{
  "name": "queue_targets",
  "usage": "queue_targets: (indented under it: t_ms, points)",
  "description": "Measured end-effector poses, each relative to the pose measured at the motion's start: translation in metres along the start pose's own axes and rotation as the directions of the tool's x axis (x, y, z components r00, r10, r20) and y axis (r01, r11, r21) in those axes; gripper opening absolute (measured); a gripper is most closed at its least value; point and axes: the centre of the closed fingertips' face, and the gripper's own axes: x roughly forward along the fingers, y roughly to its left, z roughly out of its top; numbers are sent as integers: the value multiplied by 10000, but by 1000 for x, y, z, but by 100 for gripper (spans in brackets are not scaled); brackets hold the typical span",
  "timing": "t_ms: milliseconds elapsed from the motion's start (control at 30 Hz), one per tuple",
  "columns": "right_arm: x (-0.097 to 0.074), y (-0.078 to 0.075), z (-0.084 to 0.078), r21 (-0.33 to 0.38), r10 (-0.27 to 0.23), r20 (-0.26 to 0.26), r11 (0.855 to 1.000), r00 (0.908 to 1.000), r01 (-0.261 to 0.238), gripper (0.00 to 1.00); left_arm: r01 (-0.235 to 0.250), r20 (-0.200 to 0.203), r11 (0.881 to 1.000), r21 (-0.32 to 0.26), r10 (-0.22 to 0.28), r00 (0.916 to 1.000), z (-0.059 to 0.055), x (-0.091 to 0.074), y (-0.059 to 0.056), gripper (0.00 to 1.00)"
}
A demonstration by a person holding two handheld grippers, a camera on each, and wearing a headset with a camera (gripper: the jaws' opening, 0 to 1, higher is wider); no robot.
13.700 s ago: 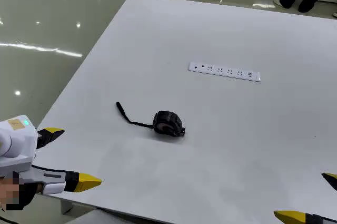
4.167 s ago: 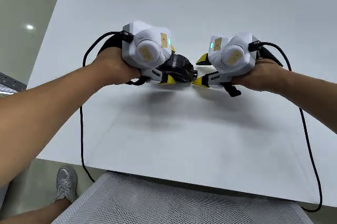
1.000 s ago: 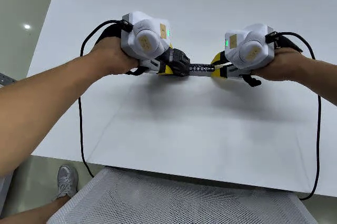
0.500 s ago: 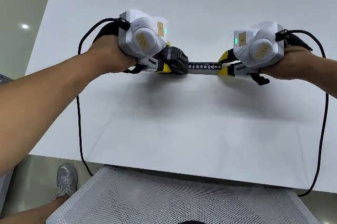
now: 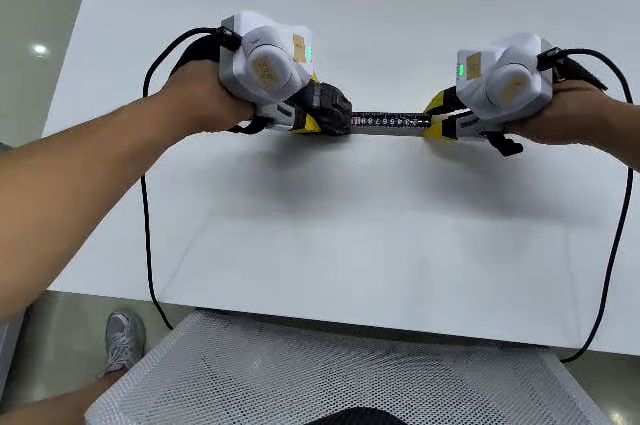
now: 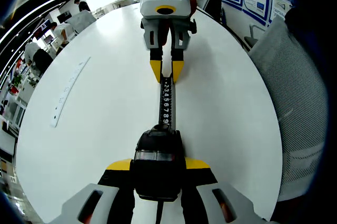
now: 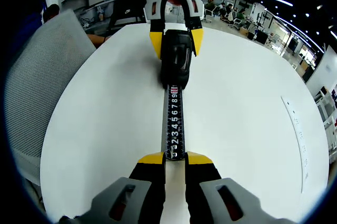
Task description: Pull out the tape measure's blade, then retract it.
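Your left tongs [image 5: 312, 125] are clamped on the black tape measure case [image 5: 328, 108], chunky and ribbed. It hangs between your hands and appears lifted just off the white desk [image 5: 400, 245]. Your right tongs [image 5: 436, 117] are pinched on the tip of the dark blade [image 5: 390, 121], a narrow strip with white numerals. A short run of it spans the gap between the two tools.

You look to be early in the pull-out, with only the first numerals exposed. Draw the right tongs straight away from the case mouth, along the blade's own line, so the strip neither twists nor kinks. Hold the case level and firm on the left. Pull smoothly, since a jerk could slip the tip from its pinch. When retracting, guide the blade home slowly rather than letting it snap.
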Motion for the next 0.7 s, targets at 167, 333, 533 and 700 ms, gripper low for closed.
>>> queue_targets:
  t_ms: [167, 333, 533, 700]
  points:
    - [-4, -1, -7, 67, -12, -42, 10000, 10000, 12, 8, 10, -2, 10000, 2, -10, 10000, 1, -1, -1, 30]
    - [-7, 0, -11, 80, -15, -99, 10000, 9999, 16, 8, 7, -9, 10000, 11, -7, 10000, 2, -2, -3, 30]
    - [-12, 1, -17, 137, -10, -171, 9999, 9999, 12, 8, 22, -27, 10000, 33, -22, 10000, 3, -2, -3, 30]
    - [-16, 1, -22, 176, -5, -243, 9998, 9997, 10, 8, 21, -22, 10000, 39, -21, 10000, 3, -3, -4, 30]
